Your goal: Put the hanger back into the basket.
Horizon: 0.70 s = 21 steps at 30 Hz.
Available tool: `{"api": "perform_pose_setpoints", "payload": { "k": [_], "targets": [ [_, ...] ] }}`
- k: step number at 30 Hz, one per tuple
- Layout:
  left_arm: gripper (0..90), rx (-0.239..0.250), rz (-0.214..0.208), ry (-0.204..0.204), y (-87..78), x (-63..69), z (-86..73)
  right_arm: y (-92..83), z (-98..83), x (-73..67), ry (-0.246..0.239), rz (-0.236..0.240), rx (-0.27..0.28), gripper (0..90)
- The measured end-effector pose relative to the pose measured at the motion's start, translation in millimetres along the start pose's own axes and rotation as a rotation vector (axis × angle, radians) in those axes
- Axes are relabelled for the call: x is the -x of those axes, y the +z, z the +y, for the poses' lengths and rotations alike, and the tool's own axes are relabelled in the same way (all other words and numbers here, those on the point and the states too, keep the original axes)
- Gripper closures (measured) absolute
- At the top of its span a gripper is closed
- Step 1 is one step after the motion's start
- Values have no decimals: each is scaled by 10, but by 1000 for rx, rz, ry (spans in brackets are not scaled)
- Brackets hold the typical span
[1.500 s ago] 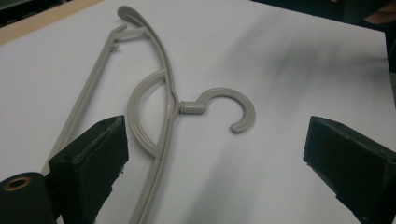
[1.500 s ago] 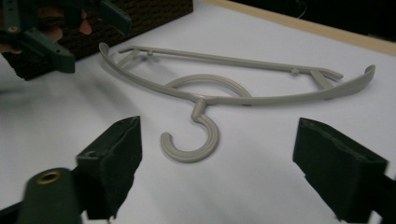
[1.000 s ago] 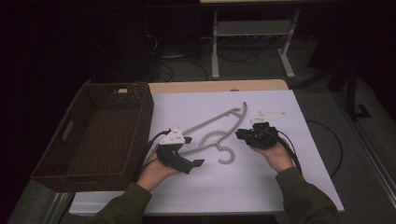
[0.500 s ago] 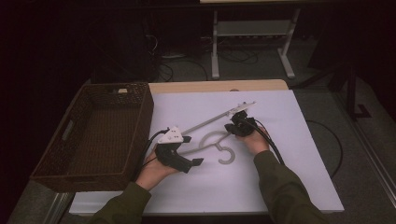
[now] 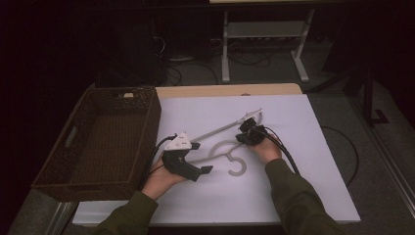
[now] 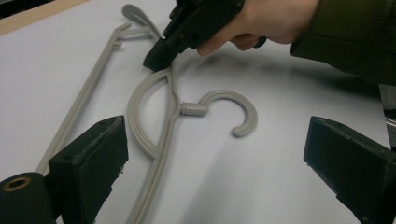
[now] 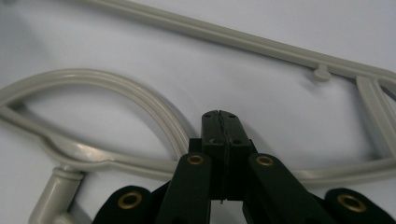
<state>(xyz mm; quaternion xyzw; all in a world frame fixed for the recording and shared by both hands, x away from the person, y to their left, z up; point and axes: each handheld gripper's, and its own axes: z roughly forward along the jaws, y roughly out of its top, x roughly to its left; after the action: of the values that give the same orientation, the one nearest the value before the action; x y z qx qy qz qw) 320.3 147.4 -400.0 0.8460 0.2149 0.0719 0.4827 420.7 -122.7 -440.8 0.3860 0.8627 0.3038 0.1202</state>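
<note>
A grey plastic hanger point(image 5: 221, 145) lies flat on the white mat point(image 5: 303, 166), its hook point(image 6: 233, 100) pointing toward the person. My right gripper point(image 5: 245, 132) is shut, jaws pressed together with nothing between them. Its tip rests on the hanger's arm where the curved neck meets it, as seen in the left gripper view point(image 6: 158, 57) and in the right gripper view point(image 7: 220, 119), with the hanger's curve point(image 7: 93, 79) beside it. My left gripper point(image 5: 200, 157) is open at the hanger's near side. Its wide jaws point(image 6: 219, 163) straddle the neck without touching it.
A dark wicker basket point(image 5: 155, 115) stands on the left, its wall close to my left gripper. The table's wooden edge point(image 5: 220, 90) runs behind the mat. A metal stand point(image 5: 264, 29) and cables sit on the floor beyond. Bare mat lies right of the hanger.
My right gripper has moved left and down from beside the hanger onto its arm and has stayed there for the last half second. The left gripper and the hanger have not moved.
</note>
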Motion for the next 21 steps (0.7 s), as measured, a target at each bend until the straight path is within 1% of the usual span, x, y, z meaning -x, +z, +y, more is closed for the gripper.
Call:
{"api": "perform_pose_setpoints", "payload": {
  "k": [1, 4, 5, 7, 11, 12, 13, 15, 17, 18, 19, 21],
  "targets": [
    [62, 0, 0, 0, -2, 3, 1, -19, -13, -9, -14, 1, -10, 891],
    [62, 2, 1, 0, -3, 9, -1, -77, -71, -47, -24, 15, -24, 891],
    [62, 0, 2, 2, -4, 8, -2, -121, -116, -76, -40, 16, -35, 891],
    [62, -2, 2, 3, -9, 5, -3, -146, -138, -95, -43, 20, -42, 891],
    [62, 1, 2, -5, -15, 4, -3, -239, -239, -149, -67, 34, -60, 890],
    [62, 1, 2, -5, -16, 4, -3, -260, -261, -162, -62, 42, -63, 891],
    [62, 0, 2, -4, -16, 4, -3, -283, -293, -177, -51, 51, -62, 891],
    [62, -1, 2, -4, -14, 1, -5, -286, -304, -175, -59, 50, -58, 890],
    [62, -4, 2, -2, -11, -5, -6, -292, -310, -174, -50, 47, -53, 884],
    [62, -7, 2, 0, -10, -8, -9, -296, -314, -164, -59, 41, -44, 871],
    [62, -12, 4, 2, -11, -11, -10, -315, -314, -166, -43, 44, -32, 862],
    [62, -12, 9, 5, -20, -20, -13, -370, -305, -177, -31, 53, 6, 863]
  ]
}}
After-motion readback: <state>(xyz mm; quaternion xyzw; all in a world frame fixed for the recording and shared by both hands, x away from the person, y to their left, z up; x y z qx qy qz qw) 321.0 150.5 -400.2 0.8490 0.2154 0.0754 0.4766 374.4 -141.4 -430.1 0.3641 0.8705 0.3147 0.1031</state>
